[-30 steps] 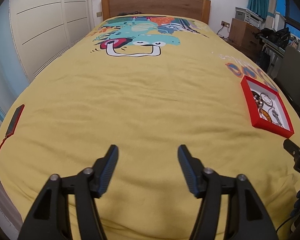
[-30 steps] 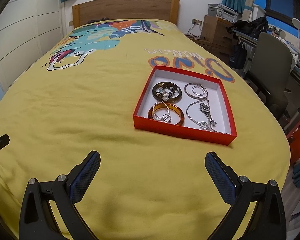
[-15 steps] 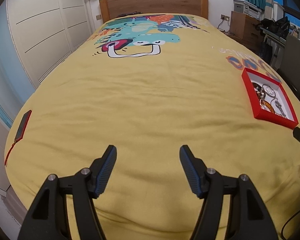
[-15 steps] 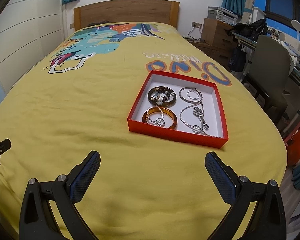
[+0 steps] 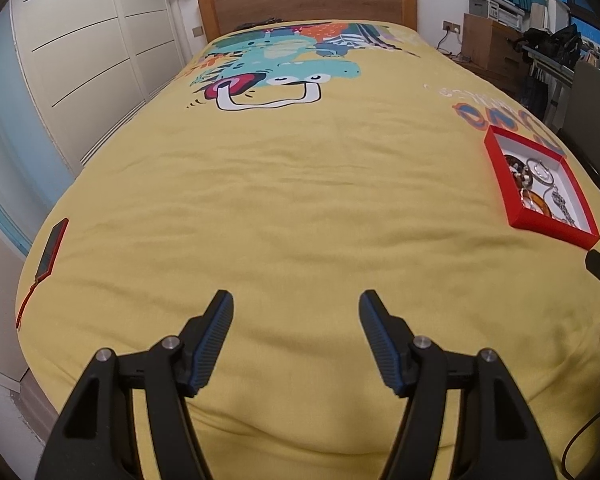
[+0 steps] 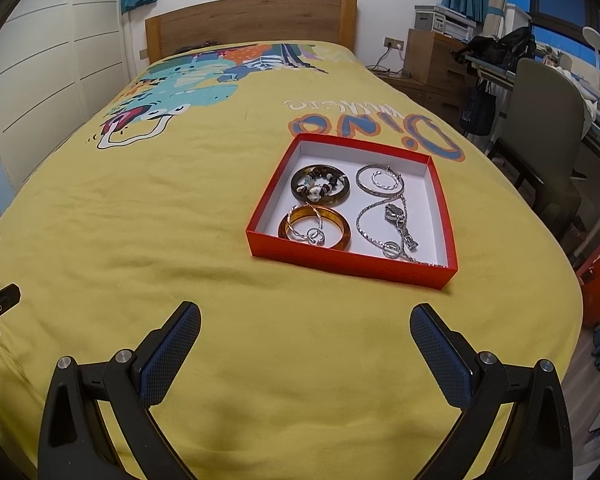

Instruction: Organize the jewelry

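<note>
Jaws on the right hand-held gripper [image 6: 305, 330] stand wide apart and grasp nothing; it hangs low over the foot of the yellow bed [image 6: 180, 208], aimed level toward the headboard. Just ahead of it and slightly to its right sits the red box [image 6: 350, 258], flat on the bedcover, probably so its shallow walls keep the loose pieces together. Inside, nearest the gripper, an amber bangle [image 6: 314, 231] with silver rings lies beside a tangled silver chain [image 6: 396, 220]; beyond them a dark bangle [image 6: 321, 189] ringing a beaded bracelet, and silver hoops [image 6: 380, 180]. The left hand-held gripper [image 5: 296, 312] is likewise released and empty, level over bare cover, the box far off to its right.
</note>
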Tool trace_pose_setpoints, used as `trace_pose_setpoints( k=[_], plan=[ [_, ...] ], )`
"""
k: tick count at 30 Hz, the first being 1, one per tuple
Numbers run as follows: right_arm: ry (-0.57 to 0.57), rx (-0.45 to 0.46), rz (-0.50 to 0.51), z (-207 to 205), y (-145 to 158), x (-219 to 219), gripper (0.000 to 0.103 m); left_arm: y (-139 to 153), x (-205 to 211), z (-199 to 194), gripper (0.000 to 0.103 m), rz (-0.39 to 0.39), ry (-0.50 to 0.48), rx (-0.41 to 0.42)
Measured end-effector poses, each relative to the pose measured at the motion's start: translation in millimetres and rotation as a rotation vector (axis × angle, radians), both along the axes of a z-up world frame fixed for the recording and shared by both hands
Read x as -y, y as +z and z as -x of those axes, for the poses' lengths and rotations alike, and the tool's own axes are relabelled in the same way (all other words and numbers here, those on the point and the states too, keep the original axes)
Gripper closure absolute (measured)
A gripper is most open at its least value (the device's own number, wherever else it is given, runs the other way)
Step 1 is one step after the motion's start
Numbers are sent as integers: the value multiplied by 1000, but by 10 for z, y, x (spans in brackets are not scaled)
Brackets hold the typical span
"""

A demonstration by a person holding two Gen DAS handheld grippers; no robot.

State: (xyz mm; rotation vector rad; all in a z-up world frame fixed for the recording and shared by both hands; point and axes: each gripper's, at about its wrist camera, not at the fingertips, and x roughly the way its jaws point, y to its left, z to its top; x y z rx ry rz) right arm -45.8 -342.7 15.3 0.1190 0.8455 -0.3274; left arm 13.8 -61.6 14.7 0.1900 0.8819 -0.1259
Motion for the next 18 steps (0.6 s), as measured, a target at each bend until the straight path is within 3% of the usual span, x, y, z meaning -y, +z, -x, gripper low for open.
trace_pose_setpoints(
  k=[18],
  plan=[
    [47, -37, -10, -86, -156, 93, 1, -80, 14, -25, 39, -26, 30, -27]
  ],
)
